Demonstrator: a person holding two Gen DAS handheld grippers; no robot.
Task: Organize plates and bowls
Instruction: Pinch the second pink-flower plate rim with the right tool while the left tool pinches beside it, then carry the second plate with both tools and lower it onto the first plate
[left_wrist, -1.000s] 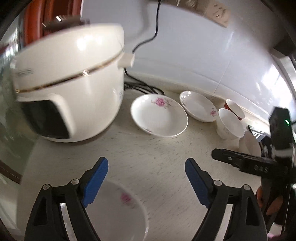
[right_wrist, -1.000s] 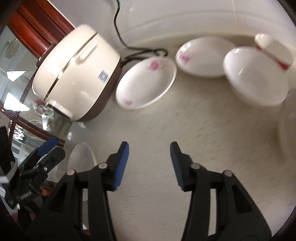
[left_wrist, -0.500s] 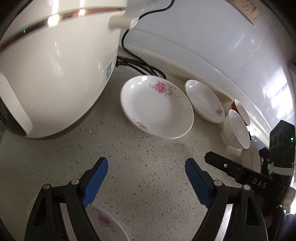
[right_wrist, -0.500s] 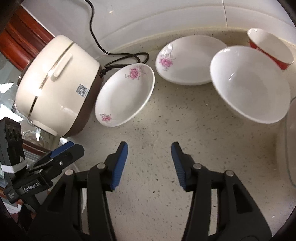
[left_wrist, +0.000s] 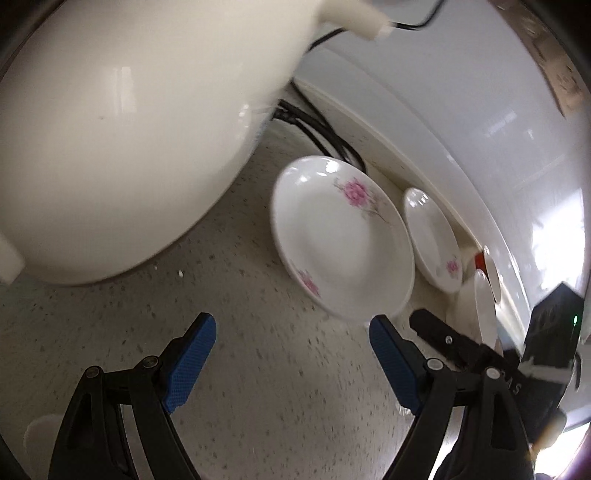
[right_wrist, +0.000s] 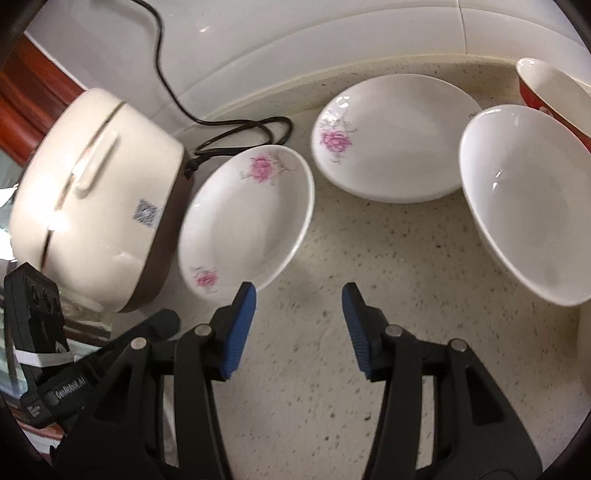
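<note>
Left wrist view: left gripper (left_wrist: 291, 363), blue pads set wide apart with nothing between them, angled down over bare speckled countertop (left_wrist: 258, 369). Cream rice cooker (left_wrist: 122, 147) filled the upper left, its black cord (left_wrist: 325, 136) trailing along the white tiled wall (left_wrist: 461, 129). Nearest flowered plate (left_wrist: 340, 240) lay flat just beyond the pads, its near rim close to the right-hand pad; second flowered plate (left_wrist: 432, 240) beside it against the wall's foot, the two rims close, contact not discernible. A white bowl (left_wrist: 480, 306) and red-sided bowl (left_wrist: 480, 260) showed only edge-on further along. The right-hand tool's black body crossed the lower right corner. Right wrist view: right gripper (right_wrist: 299, 325), pads part-way apart and empty, over bare counter. Nearest flowered plate (right_wrist: 247, 225) sat just beside the cooker's brown base (right_wrist: 166, 240), likely leaving little room on that side, so its free near rim appeared the better edge to take. Second flowered plate (right_wrist: 391, 136), white bowl (right_wrist: 524, 206) and red-sided bowl (right_wrist: 546, 92) ranged rightward, the white bowl's rim overlapping the second plate's edge in view. The dishes lay spread singly, apparently awaiting stacking by kind; open counter in front of them offered the clearest room for approach.
</note>
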